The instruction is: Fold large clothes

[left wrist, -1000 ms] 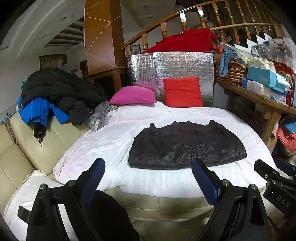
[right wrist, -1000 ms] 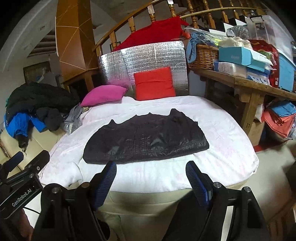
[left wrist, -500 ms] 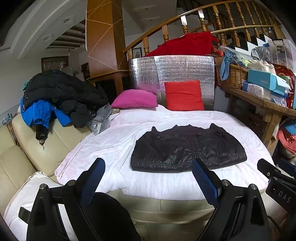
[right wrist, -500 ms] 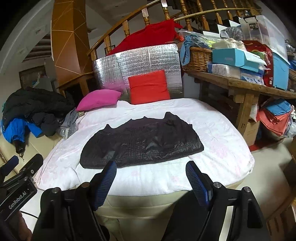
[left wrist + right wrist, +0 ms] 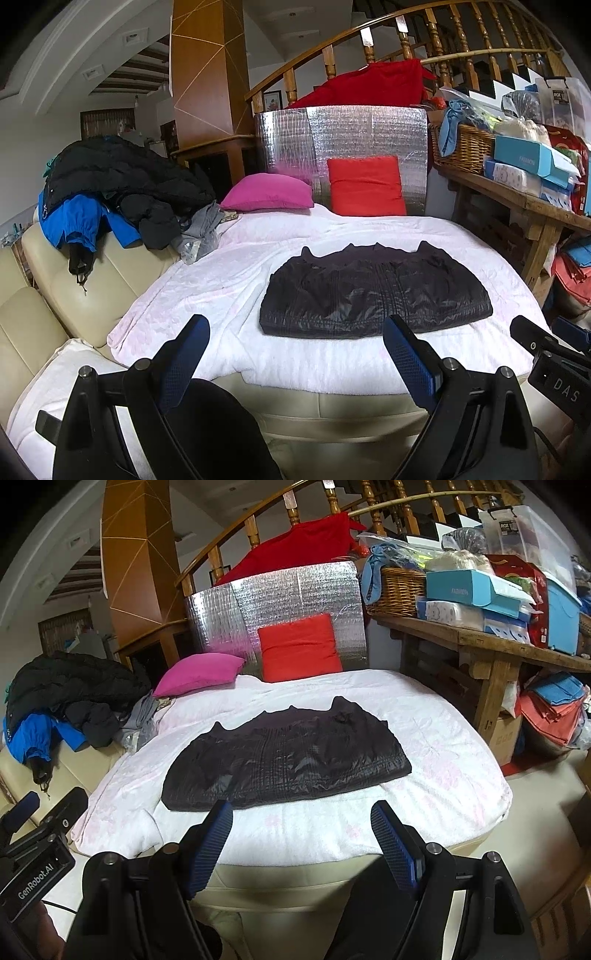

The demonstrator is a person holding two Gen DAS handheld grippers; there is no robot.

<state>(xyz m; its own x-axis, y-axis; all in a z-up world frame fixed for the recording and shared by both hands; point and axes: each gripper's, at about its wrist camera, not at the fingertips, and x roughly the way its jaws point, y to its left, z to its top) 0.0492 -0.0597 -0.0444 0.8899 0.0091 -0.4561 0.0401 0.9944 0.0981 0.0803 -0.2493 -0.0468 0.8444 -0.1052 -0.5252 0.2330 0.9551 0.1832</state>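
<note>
The black jacket (image 5: 373,295) lies folded into a compact slab at the centre of the white blanket (image 5: 221,280), apparently finished; the clothes pile (image 5: 110,184) at upper left looks unfolded. Left gripper (image 5: 295,354) and right gripper (image 5: 301,838) hover spread, empty. Only the right view shows the folded stack (image 5: 554,709) at right clearly.

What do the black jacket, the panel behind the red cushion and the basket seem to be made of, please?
Jacket: probably thin quilted synthetic, slightly glossy; it shows stitched lines and sheen.
Panel: seemingly foil-faced insulation, shiny silver with a grid texture.
Basket: woven wicker, matt brown; the weave shows.
</note>
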